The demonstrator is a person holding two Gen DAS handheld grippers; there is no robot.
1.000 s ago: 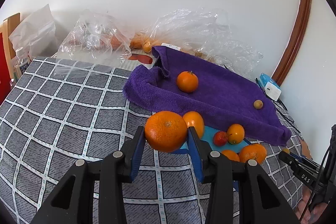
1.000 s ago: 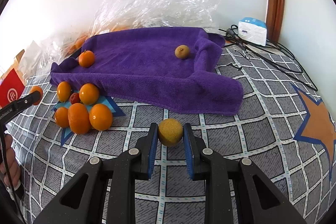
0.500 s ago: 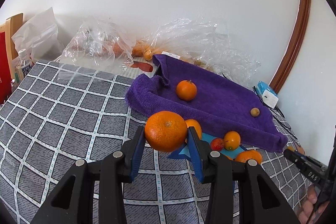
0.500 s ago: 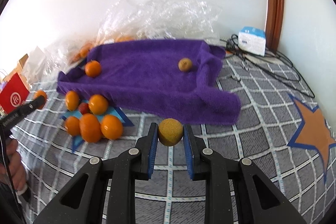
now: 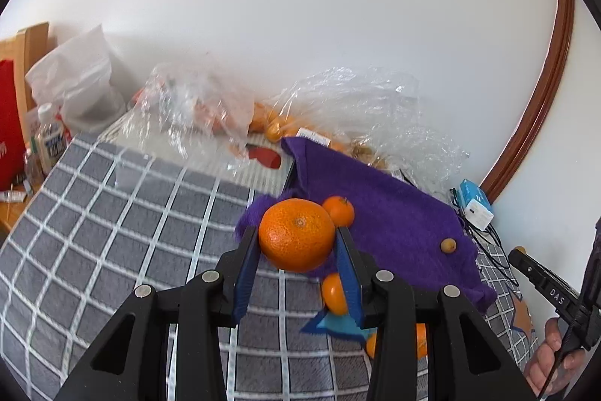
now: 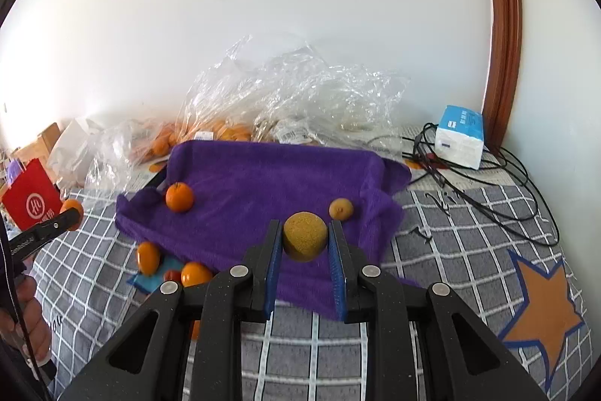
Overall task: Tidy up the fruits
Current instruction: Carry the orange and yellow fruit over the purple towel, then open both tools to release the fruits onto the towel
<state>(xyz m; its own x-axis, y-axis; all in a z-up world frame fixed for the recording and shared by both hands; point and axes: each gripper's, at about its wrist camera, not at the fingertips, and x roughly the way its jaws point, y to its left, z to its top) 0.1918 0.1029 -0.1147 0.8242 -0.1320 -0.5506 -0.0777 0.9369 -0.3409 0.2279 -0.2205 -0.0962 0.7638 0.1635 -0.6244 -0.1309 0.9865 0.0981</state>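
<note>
Left gripper (image 5: 297, 243) clamped a large orange (image 5: 296, 234), right gripper (image 6: 305, 245) a brown fruit (image 6: 304, 236); both hung just before the purple towel (image 6: 263, 190).

The left claw (image 5: 297, 252) grips a big orange (image 5: 296, 234) between its blue pads (image 5: 246, 269), held above the checked cloth (image 5: 112, 213). Just beyond the claw lies a purple towel (image 5: 394, 228) with a small orange (image 5: 339, 211) near its front edge and a tiny brown fruit (image 5: 448, 244) off to the right. Another orange (image 5: 334, 294) shows beside the right pad, under the towel's edge. Clear bags (image 5: 360, 108) sit farther back.
</note>
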